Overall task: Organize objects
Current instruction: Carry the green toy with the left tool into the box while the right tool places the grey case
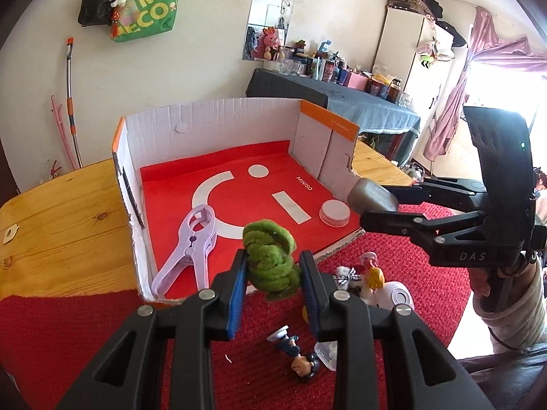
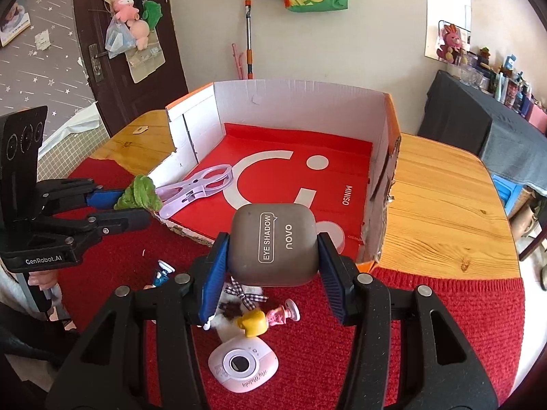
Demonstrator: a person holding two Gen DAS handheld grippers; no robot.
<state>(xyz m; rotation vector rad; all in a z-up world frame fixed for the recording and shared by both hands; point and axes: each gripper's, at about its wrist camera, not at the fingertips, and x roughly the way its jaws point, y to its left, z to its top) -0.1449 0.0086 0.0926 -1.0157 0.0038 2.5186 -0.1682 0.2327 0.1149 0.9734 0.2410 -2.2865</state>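
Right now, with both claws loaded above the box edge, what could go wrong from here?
1. The left claw pinches only the lower part of the soft green fuzzy coil; it might slip out short of the cardboard box.
2. The right claw grips the smooth eye shadow case by its sides; it could twist free onto the figurines below.
3. A drop might hit the lilac clip or round lid.

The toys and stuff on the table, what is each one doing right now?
left gripper: shut on the green fuzzy thing, held up in the air.
right gripper: shut on the eye shadow case, lifted.
cardboard box: open, near side cut away.
purple clip: lying in the box.
white round lid: lying in the box.
pink toy camera: lying on the red mat.
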